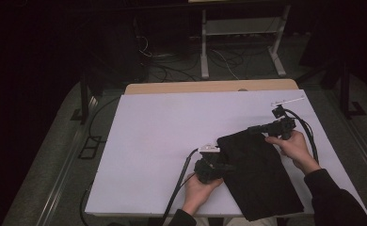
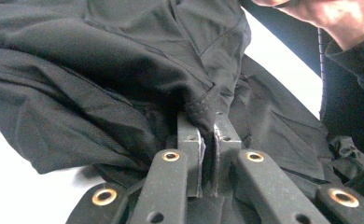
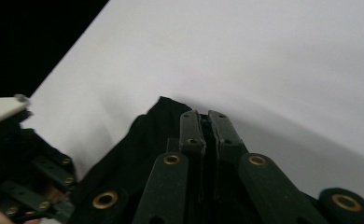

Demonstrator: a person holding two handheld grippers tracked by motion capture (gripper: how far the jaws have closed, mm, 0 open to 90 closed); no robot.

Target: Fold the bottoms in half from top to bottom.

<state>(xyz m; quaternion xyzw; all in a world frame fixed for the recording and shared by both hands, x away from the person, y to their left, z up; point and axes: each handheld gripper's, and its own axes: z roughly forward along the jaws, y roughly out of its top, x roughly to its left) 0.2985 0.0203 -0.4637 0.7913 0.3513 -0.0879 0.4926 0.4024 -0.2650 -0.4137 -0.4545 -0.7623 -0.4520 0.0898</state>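
A black garment (image 1: 261,176) lies folded on the right half of the white table (image 1: 163,136), its near end reaching over the front edge. My left gripper (image 1: 229,166) points right at the garment's left edge and is shut on a seamed fold of the black fabric (image 2: 124,79), pinched between the fingertips (image 2: 189,133). My right gripper (image 1: 251,129) points left at the garment's far corner. Its jaws stand together on the black cloth (image 3: 138,144), whose edge lifts off the table. The left gripper (image 3: 31,182) also sits at the lower left of the right gripper view.
A small white clip-like piece (image 1: 287,100) lies near the table's far right corner. A wooden strip (image 1: 210,87) borders the far edge. Beyond it stand a metal frame (image 1: 240,42) and floor cables (image 1: 172,70). Each gripper trails a black cable (image 1: 179,183).
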